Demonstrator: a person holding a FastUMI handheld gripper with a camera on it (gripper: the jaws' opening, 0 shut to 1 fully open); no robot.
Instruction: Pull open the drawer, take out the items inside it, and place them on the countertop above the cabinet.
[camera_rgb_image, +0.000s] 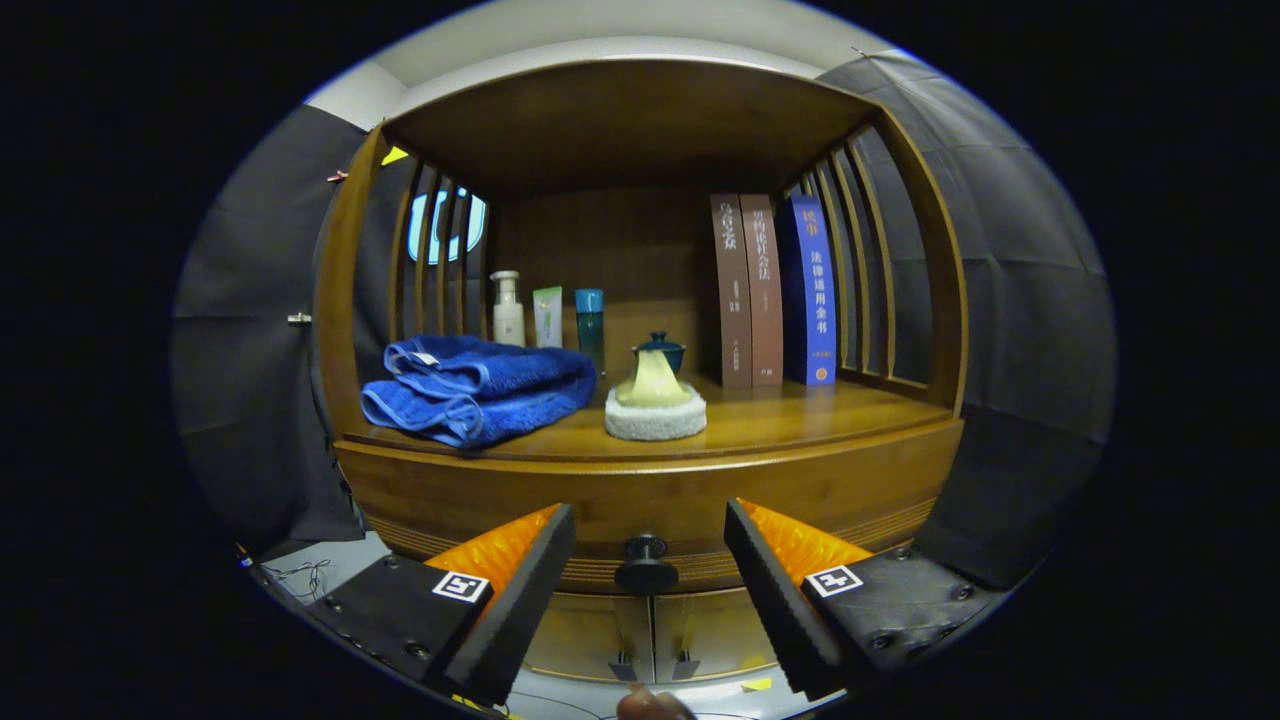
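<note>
Gripper (648, 590) fingers spread wide, drawer knob (646, 563) between them, untouched; drawer (560, 500) closed.

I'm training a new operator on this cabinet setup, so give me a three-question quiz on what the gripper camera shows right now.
1. True or false: the gripper is already shut on the drawer knob.
2. What lies on the countertop beside the white pad holding the pale yellow item? A) a folded blue towel B) a red cup C) a pair of scissors
3. Fill in: three ___ stand upright on the countertop, at its back.

Key
1. False: the fingers are spread open, with the knob between them and untouched.
2. A
3. books
</note>
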